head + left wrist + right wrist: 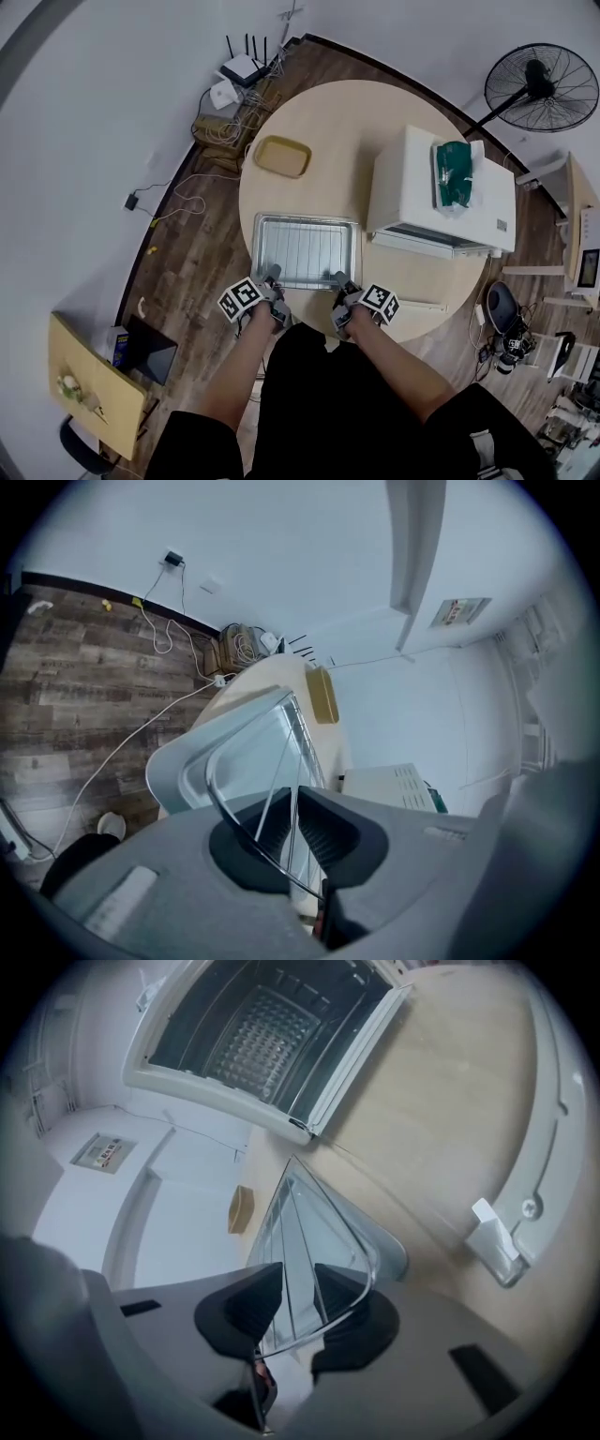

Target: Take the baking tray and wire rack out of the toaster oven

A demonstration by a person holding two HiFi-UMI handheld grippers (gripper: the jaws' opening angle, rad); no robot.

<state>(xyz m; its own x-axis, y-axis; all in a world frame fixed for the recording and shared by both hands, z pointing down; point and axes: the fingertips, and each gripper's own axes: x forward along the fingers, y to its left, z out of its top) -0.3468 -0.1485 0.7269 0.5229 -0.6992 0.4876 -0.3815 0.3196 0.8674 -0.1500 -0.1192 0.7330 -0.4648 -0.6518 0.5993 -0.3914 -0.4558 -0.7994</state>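
The baking tray (261, 246) lies flat on the round wooden table (337, 122), right at the table's near edge in front of the person, with the wire rack (305, 251) lying in it. Both are out of the toaster oven (412, 187), which stands on the right side of the table, just beside the tray's right end. The oven's door (436, 242) is dropped open towards the near edge.

The left gripper (272, 275) sits at the tray's near left corner. Its jaws are pressed together on a thin wire of the rack (the left gripper view shows the pads nearly meeting with the rod caught between them). The right gripper (339, 279) is at the near right corner. Its jaws stand a little apart, with the rack's edge wire running through the gap and the pads not squeezing it. Both grippers point away from the person and slope down.

A green bag (454, 173) rests on top of the oven. A small yellow tray (282, 156) sits near the far left edge of the table, well apart from the baking tray. On the floor beyond the table are a router (242, 67) and a tangle of cables, and a standing fan (541, 87) is off to the far right.
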